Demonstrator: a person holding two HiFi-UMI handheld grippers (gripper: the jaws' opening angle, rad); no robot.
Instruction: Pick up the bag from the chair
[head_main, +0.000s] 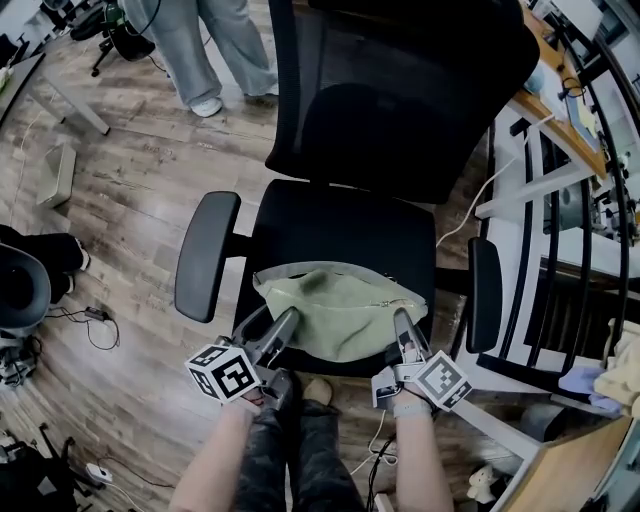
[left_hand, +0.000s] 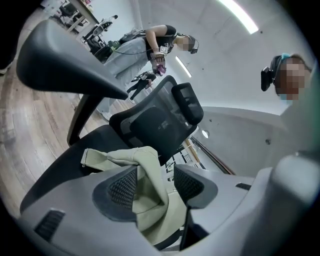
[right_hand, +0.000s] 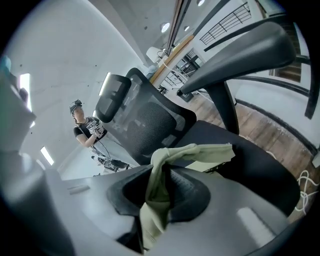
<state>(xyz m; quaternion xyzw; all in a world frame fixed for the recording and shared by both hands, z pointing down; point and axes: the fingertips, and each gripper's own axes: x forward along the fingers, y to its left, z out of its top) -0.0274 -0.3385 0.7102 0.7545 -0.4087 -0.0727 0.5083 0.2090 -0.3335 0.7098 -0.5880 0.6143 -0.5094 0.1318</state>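
On the front half of the chair (head_main: 335, 225) seat lies the bag (head_main: 345, 310), a soft pale-green cloth one, slumped flat with its opening rim running along the side nearest the backrest. It sits between the two armrests and touches neither.

At the bag's near right corner, the right gripper (right_hand: 162, 187) has its jaws pinched on a bunched fold of the cloth, which is squeezed thin between the pads and hangs out below them. That grip looks firm enough to lift that side.

At the near left corner, the left gripper (left_hand: 155, 185) has its jaws spread wide. A fold of the cloth is draped over one pad and fills part of the gap, but the other pad stands clear of it, so nothing is clamped on this side yet.

Taking the two corners makes sense for a limp bag, since one grip would let it sag and swing. The left jaws probably need to shut on that fold before the bag is lifted.

Behind the chair a person (head_main: 210, 50) stands on the wooden floor (head_main: 130, 200), well apart.
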